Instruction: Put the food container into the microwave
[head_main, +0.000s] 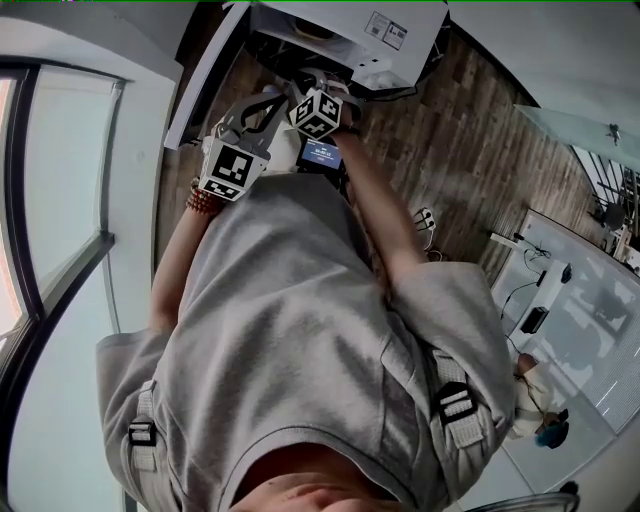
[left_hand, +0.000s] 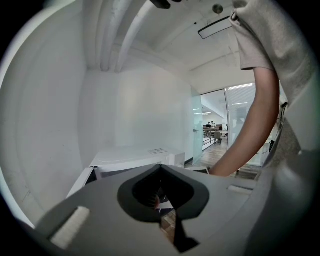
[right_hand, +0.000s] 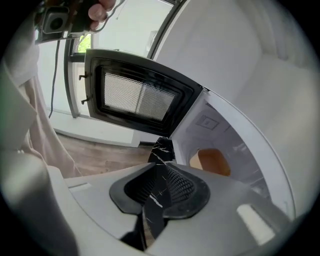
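The white microwave (right_hand: 235, 145) stands with its black-framed door (right_hand: 135, 97) swung open to the left. Inside the cavity sits an orange-brown shape (right_hand: 215, 161); whether it is the food container I cannot tell. My right gripper (right_hand: 159, 167) points at the door hinge edge with its jaws shut together, and a black marbled surface (right_hand: 162, 147) shows past the tips. My left gripper (left_hand: 161, 167) is shut with nothing in it and faces the microwave's white top (left_hand: 135, 155). In the head view both marker cubes, left (head_main: 232, 165) and right (head_main: 318, 112), hang just before the microwave (head_main: 340, 30).
A person in a grey shirt (head_main: 300, 340) fills the head view, and one bare arm (left_hand: 250, 130) crosses the left gripper view. Wooden floor (head_main: 450, 130) lies around. A window (head_main: 50, 200) is at the left, a white wall (left_hand: 100, 100) behind the microwave.
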